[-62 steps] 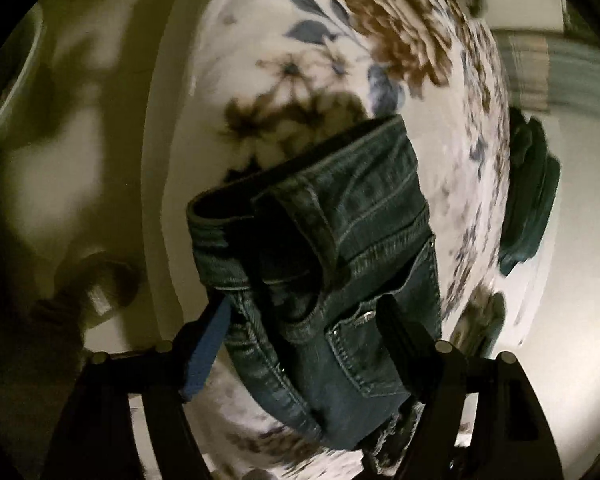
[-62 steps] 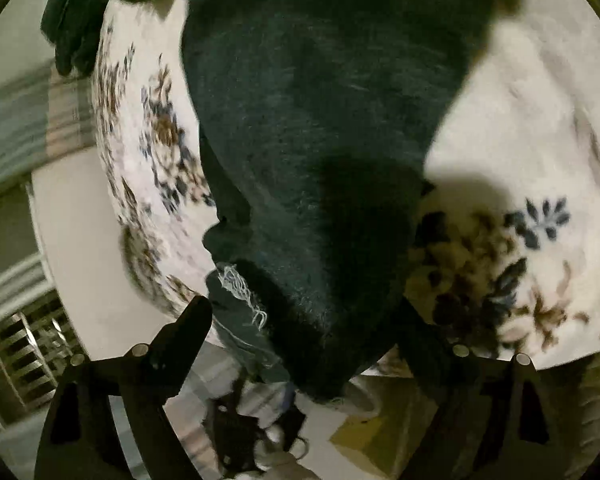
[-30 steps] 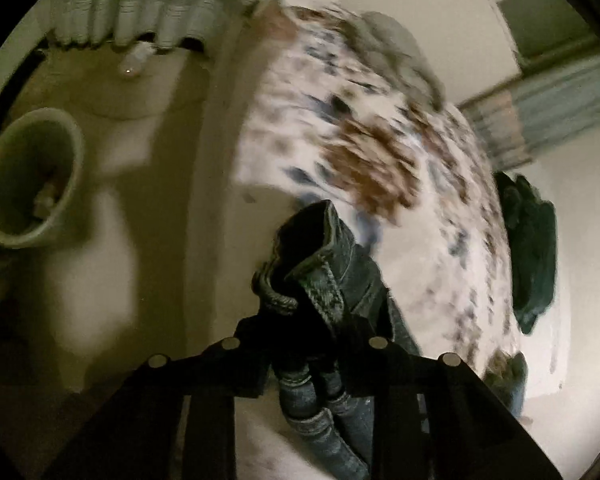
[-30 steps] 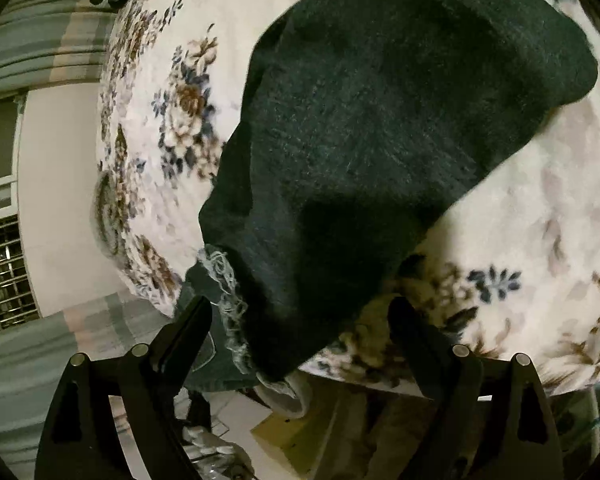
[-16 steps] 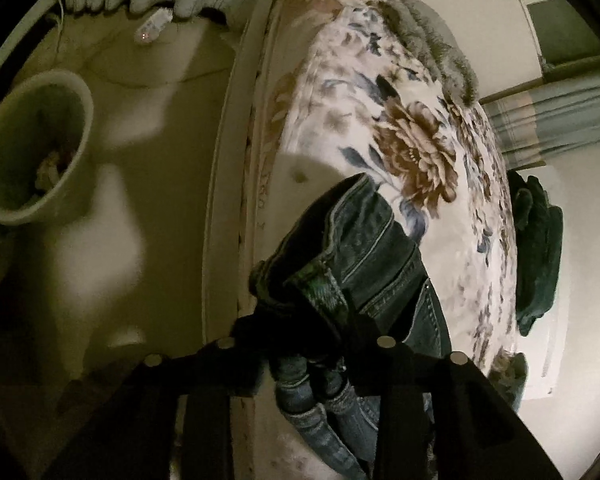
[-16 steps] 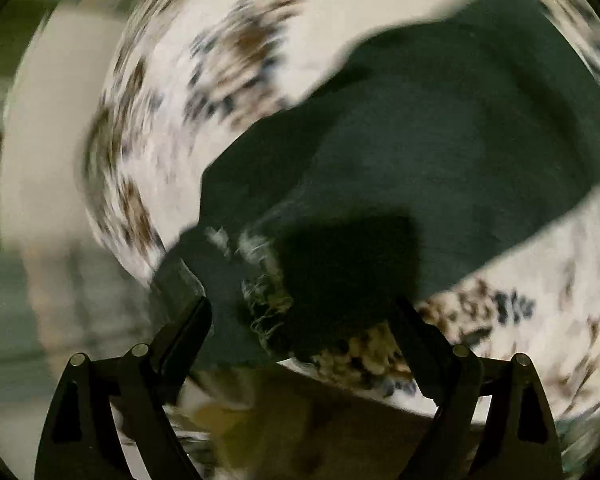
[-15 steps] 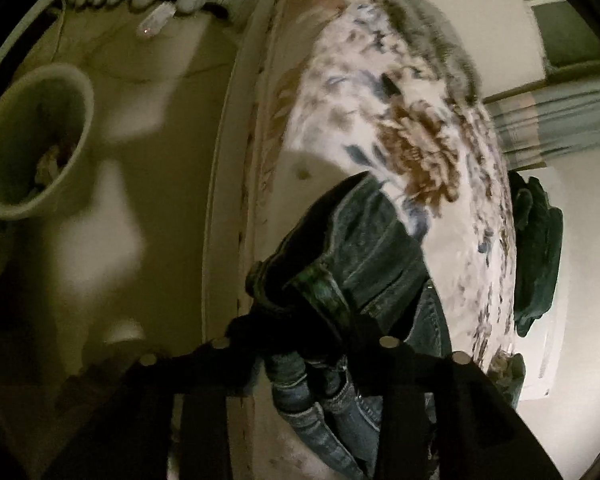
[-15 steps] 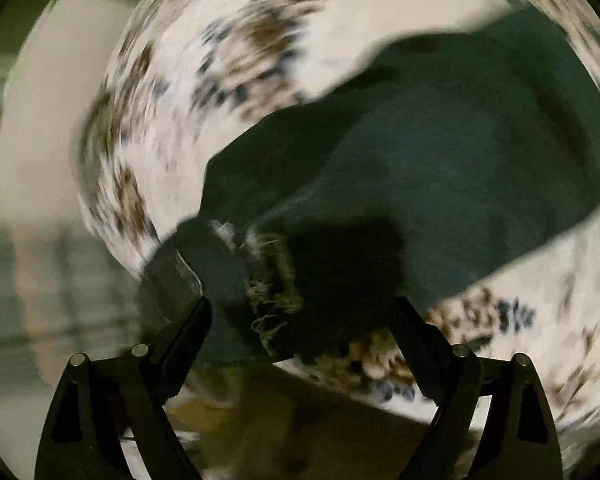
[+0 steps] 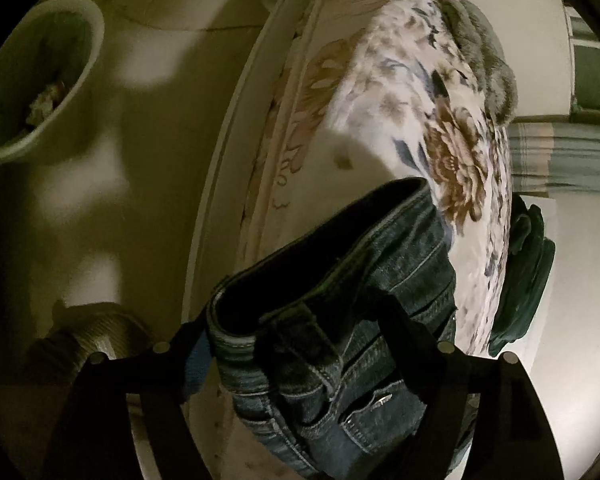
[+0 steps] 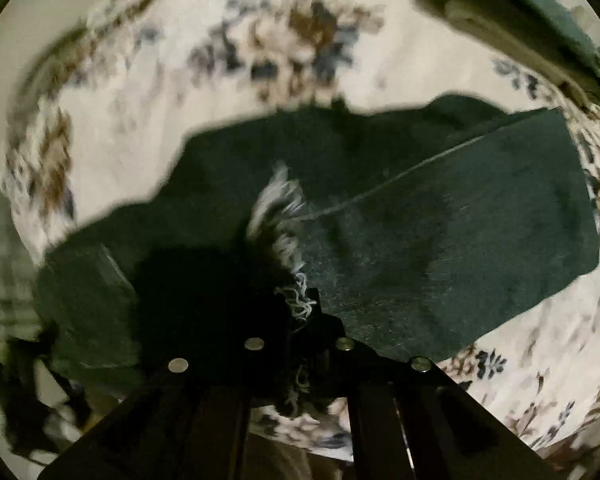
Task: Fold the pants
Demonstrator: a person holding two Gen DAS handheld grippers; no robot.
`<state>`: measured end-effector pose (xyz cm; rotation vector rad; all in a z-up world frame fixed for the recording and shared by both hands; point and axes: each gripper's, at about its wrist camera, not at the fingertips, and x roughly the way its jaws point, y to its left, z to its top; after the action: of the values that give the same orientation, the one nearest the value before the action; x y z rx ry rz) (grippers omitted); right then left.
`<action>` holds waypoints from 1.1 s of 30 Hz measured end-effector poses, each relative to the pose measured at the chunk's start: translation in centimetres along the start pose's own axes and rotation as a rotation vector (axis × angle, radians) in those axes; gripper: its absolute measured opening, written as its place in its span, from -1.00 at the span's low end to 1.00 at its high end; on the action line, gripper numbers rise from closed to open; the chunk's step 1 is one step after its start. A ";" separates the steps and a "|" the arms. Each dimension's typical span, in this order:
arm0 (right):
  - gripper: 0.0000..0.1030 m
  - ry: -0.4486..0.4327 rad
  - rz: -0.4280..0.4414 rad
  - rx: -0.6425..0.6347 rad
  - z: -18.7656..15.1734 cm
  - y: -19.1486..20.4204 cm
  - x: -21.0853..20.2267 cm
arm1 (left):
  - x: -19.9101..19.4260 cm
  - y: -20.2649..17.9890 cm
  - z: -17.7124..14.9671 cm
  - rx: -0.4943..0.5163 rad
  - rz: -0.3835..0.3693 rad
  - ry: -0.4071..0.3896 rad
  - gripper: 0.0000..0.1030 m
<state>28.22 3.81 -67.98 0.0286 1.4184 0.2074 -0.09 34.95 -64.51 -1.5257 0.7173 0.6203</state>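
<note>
1. In the left wrist view, a pale green bucket (image 9: 40, 80) is sitting on the floor (image 9: 148, 168) at the far left, well apart from the bed.
2. A ribbed, tan-lit object (image 9: 96, 336) is showing at the near left beside the gripper frame; what it is cannot be told.
3. The left gripper (image 9: 296, 344) is pointing down over the near edge of the bed, its jaws having just been opening and now standing spread. The waistband of the jeans (image 9: 340, 312) is lying between the fingers (image 9: 404, 336), which are not pressing on it.
4. The jeans are resting on the floral bedspread (image 9: 412, 112), waistband and pocket end nearest this camera, close to the bed's left edge.
5. A grey fuzzy cloth (image 9: 484, 60) is lying at the far end of the bed, and a dark green garment (image 9: 524, 280) is hanging over the bed's right edge.
6. In the right wrist view, which is blurred, the right gripper (image 10: 300, 320) is pointing steeply down with its fingers pressed together, pinching the frayed hem (image 10: 288, 240) of a jeans leg.
7. The dark denim leg (image 10: 440, 240) is stretching from the gripper to the right across the floral bedspread (image 10: 180, 60), lying flat on it.
8. A dark green folded item (image 10: 540, 12) is lying at the far right corner.
</note>
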 end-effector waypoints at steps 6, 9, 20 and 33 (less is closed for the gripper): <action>-0.79 0.162 0.114 -0.071 1.0 2.7 4.5 | 0.9 1.2 0.1 -0.076 -0.029 0.014 0.47; -0.48 0.238 0.235 -0.012 1.8 1.3 5.5 | 1.2 1.6 0.2 -0.101 -0.056 0.016 0.46; 0.52 0.100 0.321 0.053 0.7 -6.7 -1.4 | -5.7 -6.0 -2.6 0.216 -0.094 -0.155 -0.58; 0.58 -0.056 0.249 0.293 -2.5 -24.2 -8.1 | -8.6 -26.9 -26.2 1.009 -0.309 -0.021 -0.60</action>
<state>27.75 -21.49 -63.95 0.4503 1.3776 0.2001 13.68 10.32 -38.36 -0.6567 0.6118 -0.0051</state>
